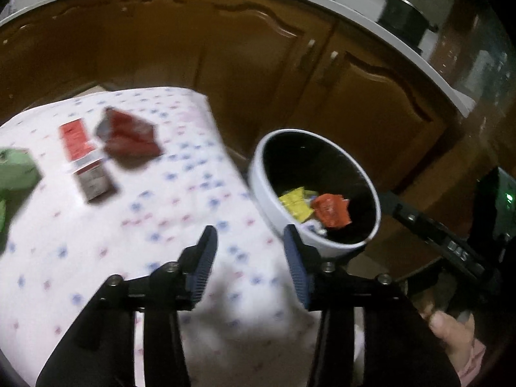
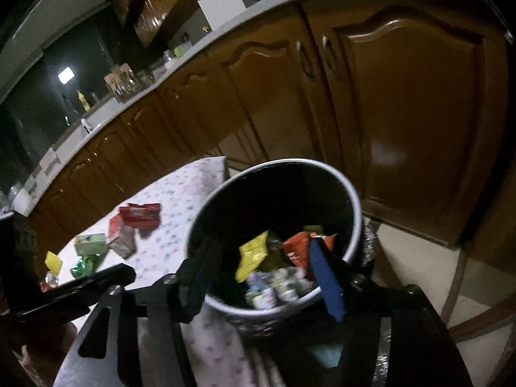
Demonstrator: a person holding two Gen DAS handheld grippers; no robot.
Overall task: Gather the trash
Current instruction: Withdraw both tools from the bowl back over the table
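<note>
1. Table (image 1: 96, 258), covered with a white dotted cloth, takes up the left and centre of both wrist views. Brown kitchen cabinets (image 1: 258, 64) stand behind it.

2. Bin (image 2: 351, 200), round, white rim, dark inside, sits off the table's right edge. It already holds a yellow wrapper (image 2: 253, 254), an orange wrapper (image 2: 298, 248) and some paler scraps.

3. Left gripper (image 1: 250, 269): jaws apart, nothing between them, hanging over bare cloth. Right gripper (image 2: 267, 277): jaws apart over the bin mouth, gripping nothing; the yellow wrapper shows between them but looks to lie or fall in the bin, not pinched.

4. Trash left on the table: dark red packet (image 1: 129, 138), red and grey carton (image 1: 87, 164), green wrapper (image 1: 16, 171), plus a small yellow scrap (image 2: 53, 261) at the near-left edge in the right wrist view.

5. Key relation: the carton and the red packet lie ahead and to the left of the left fingers (image 1: 203, 267), well apart from them. The carton's long axis runs roughly away from the gripper, slightly slanted.

6. Judgement: the left hand is nearer this trash; the right is parked at the bin. Next pick likely calls for a reach forward-left, jaws straddling the carton's short side.
</note>
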